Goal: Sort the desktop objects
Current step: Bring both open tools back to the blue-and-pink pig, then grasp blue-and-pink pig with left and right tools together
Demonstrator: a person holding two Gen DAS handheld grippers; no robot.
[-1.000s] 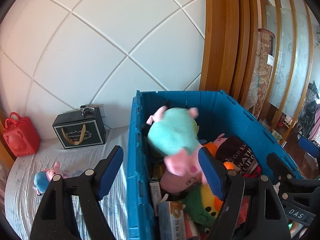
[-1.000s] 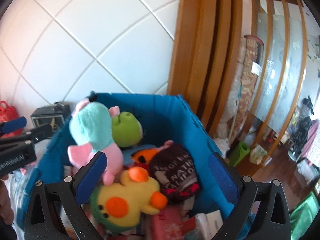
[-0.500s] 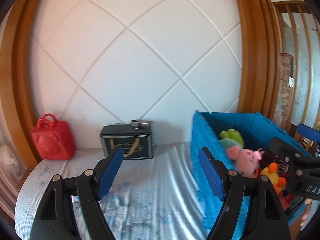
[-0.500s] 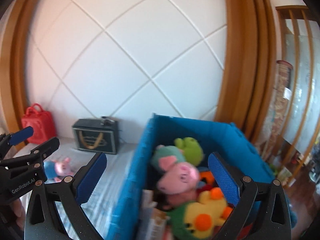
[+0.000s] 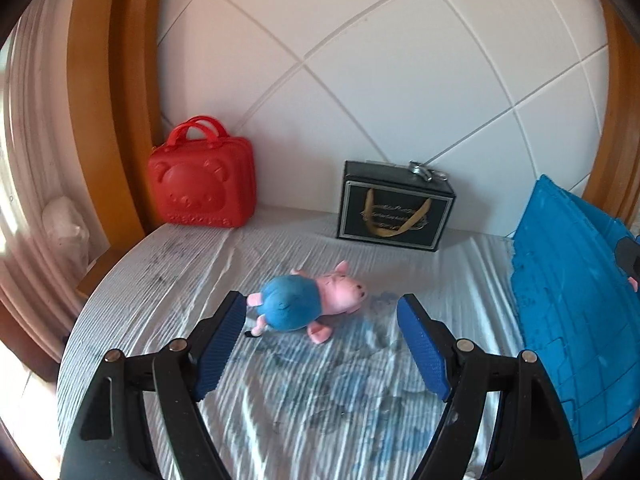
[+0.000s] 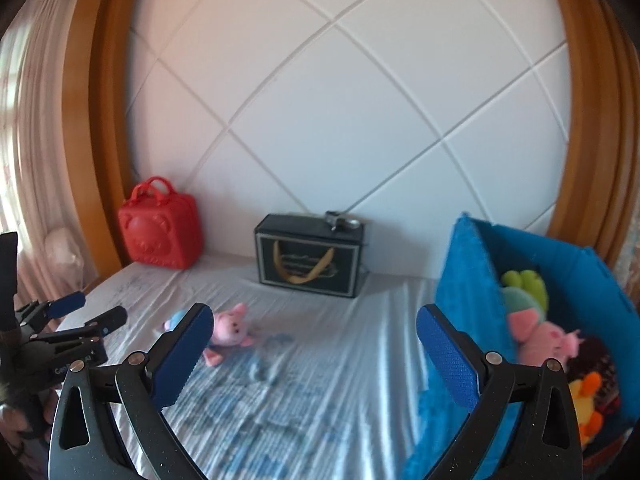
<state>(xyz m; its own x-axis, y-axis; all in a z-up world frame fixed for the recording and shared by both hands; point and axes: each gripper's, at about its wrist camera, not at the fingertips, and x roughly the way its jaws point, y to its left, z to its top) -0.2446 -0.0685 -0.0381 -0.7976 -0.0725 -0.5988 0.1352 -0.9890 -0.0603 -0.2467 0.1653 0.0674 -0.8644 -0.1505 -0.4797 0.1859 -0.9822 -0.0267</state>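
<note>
A plush pig in a blue shirt (image 5: 310, 304) lies on its side on the white cloth (image 5: 304, 400). My left gripper (image 5: 322, 320) hangs just short of it, open, with nothing between its blue pads. The same pig (image 6: 224, 330) shows in the right wrist view, partly behind one finger (image 6: 180, 356). My right gripper (image 6: 314, 340) is open and empty over the cloth. The left gripper (image 6: 86, 314) appears at that view's left edge. A blue crate (image 6: 464, 280) on the right holds several plush toys, among them a pink pig (image 6: 548, 338) and a green toy (image 6: 524, 284).
A red bear-faced case (image 5: 202, 186) and a black gift box with gold ribbon (image 5: 394, 212) stand against the white padded wall. The crate's blue wall (image 5: 568, 320) borders the cloth on the right. A wooden frame and a curtain lie to the left.
Both grippers swung left, away from the crate and toward the cloth. The teal-shirted pig that hung over the crate now lies inside it. The blue-shirted pig now sits before the left gripper.
</note>
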